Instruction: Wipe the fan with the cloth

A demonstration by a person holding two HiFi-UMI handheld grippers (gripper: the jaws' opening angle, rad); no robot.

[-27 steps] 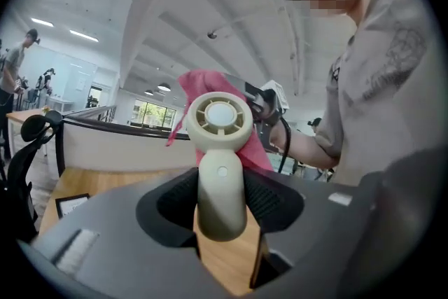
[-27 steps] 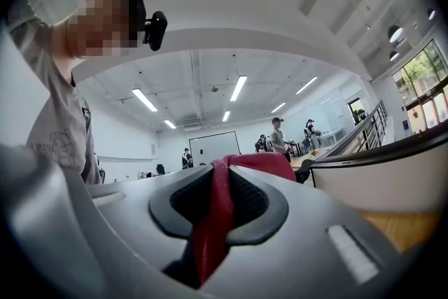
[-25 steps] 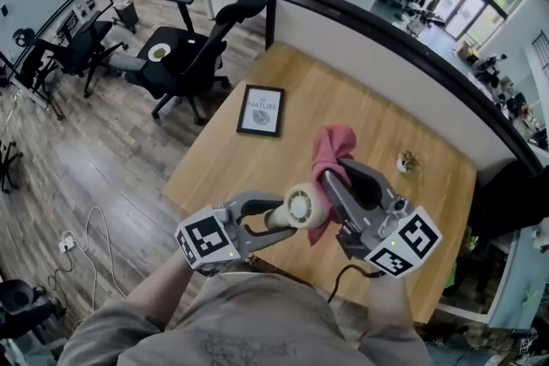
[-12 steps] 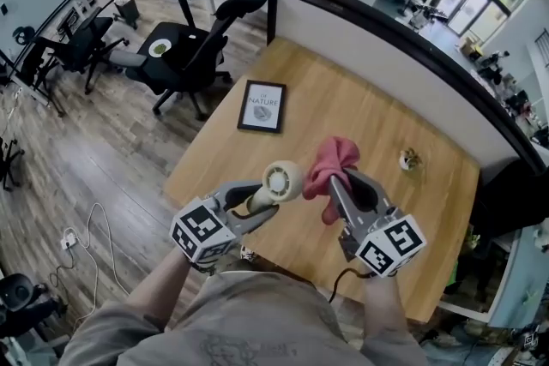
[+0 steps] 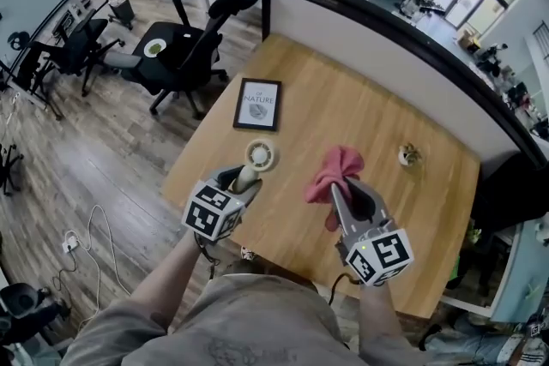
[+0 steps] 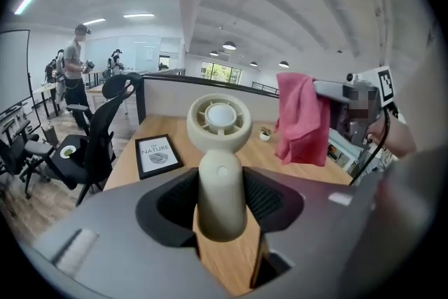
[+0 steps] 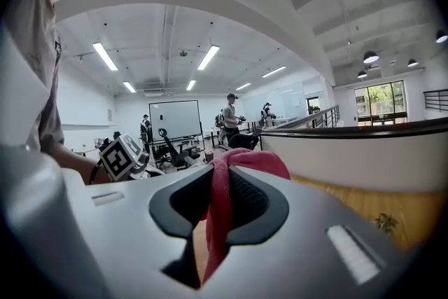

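My left gripper (image 5: 241,182) (image 6: 221,203) is shut on the handle of a small cream hand fan (image 5: 259,156) (image 6: 218,124). The fan's round head faces up over the near-left part of the wooden table (image 5: 360,116). To its right, my right gripper (image 5: 339,191) (image 7: 218,203) is shut on a pink cloth (image 5: 334,168) (image 7: 222,210), which bunches above the jaws and hangs below them. In the left gripper view the cloth (image 6: 302,119) hangs right of the fan, apart from it. Fan and cloth do not touch.
A framed "nature" picture (image 5: 259,105) (image 6: 158,155) lies on the table's far left part. A tiny potted plant (image 5: 408,156) sits at the right. A black office chair (image 5: 193,47) stands beyond the table's left edge. A dark-topped partition wall (image 5: 403,39) borders the far side. People stand far off.
My left gripper has swung the fan left and down, away from the cloth, and its head now faces up. The right gripper has sunk a little with the cloth.
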